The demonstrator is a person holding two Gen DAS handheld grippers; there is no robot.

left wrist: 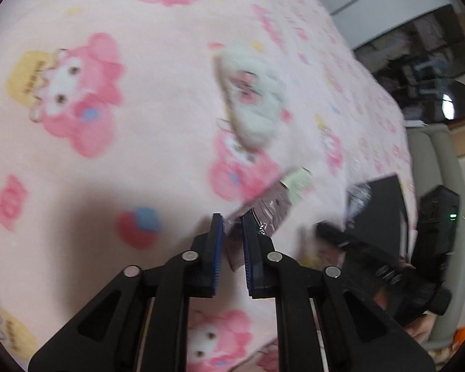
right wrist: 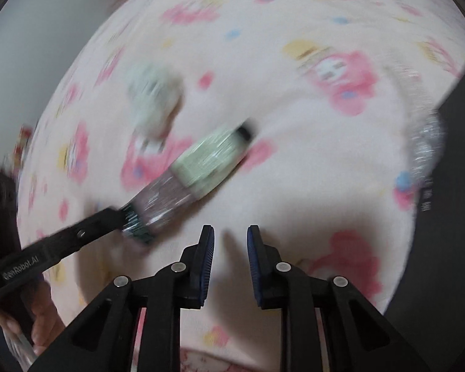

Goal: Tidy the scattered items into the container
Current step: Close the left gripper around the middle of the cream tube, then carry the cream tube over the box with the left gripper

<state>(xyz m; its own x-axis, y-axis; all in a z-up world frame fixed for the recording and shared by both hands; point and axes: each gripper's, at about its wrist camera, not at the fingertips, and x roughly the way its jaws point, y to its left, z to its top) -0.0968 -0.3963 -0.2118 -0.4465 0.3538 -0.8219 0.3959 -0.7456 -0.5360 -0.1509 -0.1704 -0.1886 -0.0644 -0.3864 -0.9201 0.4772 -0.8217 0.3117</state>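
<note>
The left gripper (left wrist: 232, 220) is clenched on the clear crinkly end of a packet (left wrist: 263, 207), which runs from the pads toward 1 o'clock; its far half is pale green with a dark tip, best seen in the right wrist view (right wrist: 207, 161). Judging by the film, the packet is light, soft and slippery. Pinched only at the seam it may swing or slide out, so a hold nearer the stiffer green body would be safer.

The right gripper (right wrist: 231, 241) has nothing between its pads: the jaws stand narrowly apart over the pink blanket (right wrist: 294, 124).

A fluffy white item (left wrist: 251, 99) lies loose at 12 o'clock of the left gripper. It looks soft and compressible, easy to pinch across its middle.

The dark container (right wrist: 449, 186) sits at 3 o'clock of the right gripper.
</note>
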